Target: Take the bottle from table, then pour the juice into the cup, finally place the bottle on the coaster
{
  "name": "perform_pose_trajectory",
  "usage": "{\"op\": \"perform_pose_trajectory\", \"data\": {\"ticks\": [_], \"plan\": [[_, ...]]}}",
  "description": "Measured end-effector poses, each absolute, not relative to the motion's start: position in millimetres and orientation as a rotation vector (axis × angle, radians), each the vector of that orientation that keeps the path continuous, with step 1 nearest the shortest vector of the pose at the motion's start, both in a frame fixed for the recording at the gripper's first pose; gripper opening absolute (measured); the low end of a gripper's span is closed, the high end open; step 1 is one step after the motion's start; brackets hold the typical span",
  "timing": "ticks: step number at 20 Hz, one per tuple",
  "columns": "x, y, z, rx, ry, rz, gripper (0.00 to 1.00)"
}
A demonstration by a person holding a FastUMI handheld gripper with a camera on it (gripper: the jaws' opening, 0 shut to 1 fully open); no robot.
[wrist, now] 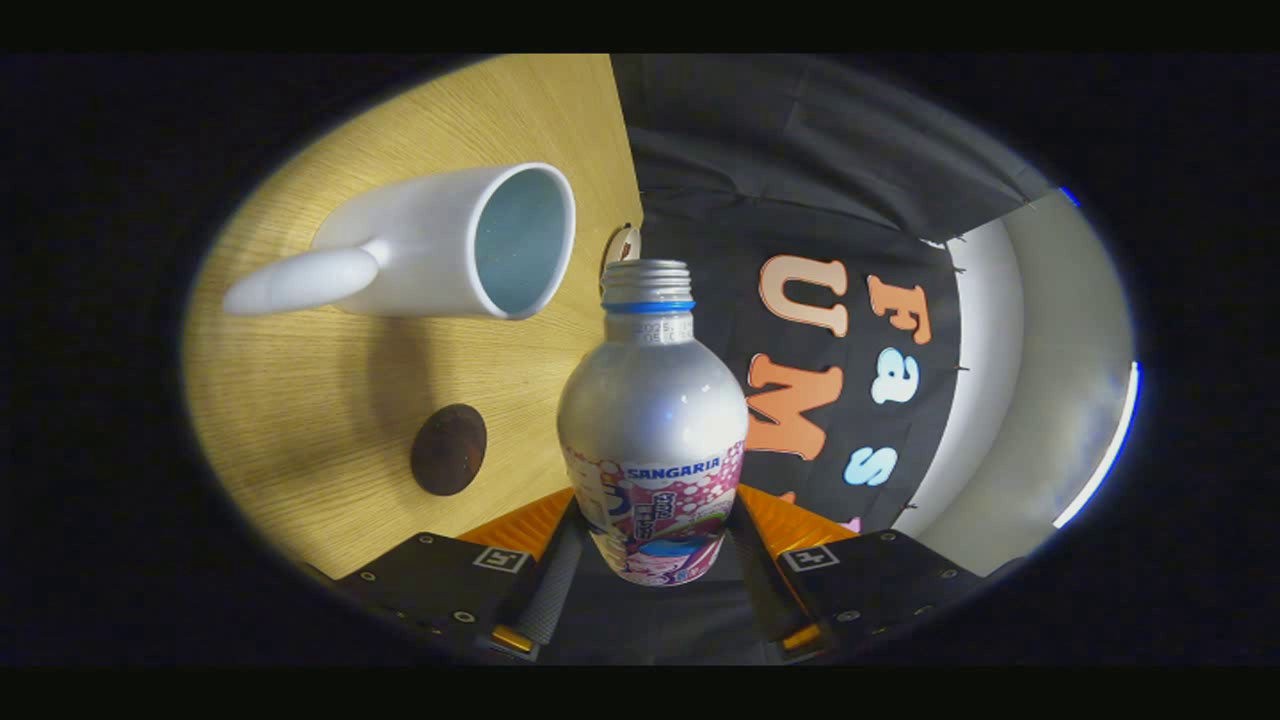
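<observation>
Gripper view: fingers (655, 575) clamp the smooth metallic bottle (652, 420), tilted near the glossy white cup (450, 245).

Bottle (652, 430) clamped btwn tongs (655, 570), cup (440, 245) on table (300, 420) beyond, coaster (448, 449) near bottle.

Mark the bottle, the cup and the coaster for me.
bottle (652, 410): gripper view, silver shoulder, held between the tongs.
cup (425, 245): gripper view, white outer wall beside the handle.
coaster (448, 449): gripper view, middle of the dark round disc.
</observation>
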State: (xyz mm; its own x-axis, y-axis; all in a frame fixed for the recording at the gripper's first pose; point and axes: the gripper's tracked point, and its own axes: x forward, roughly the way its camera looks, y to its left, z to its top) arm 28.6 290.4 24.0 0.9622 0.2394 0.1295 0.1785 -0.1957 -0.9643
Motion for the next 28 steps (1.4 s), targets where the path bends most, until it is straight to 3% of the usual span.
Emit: {"op": "perform_pose_trajectory", "data": {"ticks": [28], "plan": [[32,287,41,-1.934,-0.321,0.037,0.76]]}}
